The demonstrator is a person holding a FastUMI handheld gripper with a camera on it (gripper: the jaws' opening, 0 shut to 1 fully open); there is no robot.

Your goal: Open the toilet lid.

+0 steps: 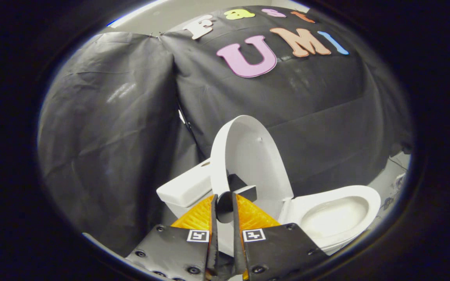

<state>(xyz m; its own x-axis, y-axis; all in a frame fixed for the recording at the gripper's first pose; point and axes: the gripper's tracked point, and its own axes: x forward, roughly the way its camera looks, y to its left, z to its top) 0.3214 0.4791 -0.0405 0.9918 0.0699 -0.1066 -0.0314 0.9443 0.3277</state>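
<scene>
The white toilet lid [254,160] stands raised almost upright, leaning back toward the tank [184,189]. A small black block [244,187] sits on the lid's inner face near its lower edge. My gripper [224,205] is at that edge, its fingers close together and pressing on the lid's rim, with a dark rounded piece between them. Beyond and to the right of the fingers, the seat ring [369,197] lies down around the uncovered bowl [334,216].
Black cloth walls [111,128] close in behind and to the left of the toilet. A strip of pale floor [393,175] shows to the right of the bowl, with a thin cable lying on it.
</scene>
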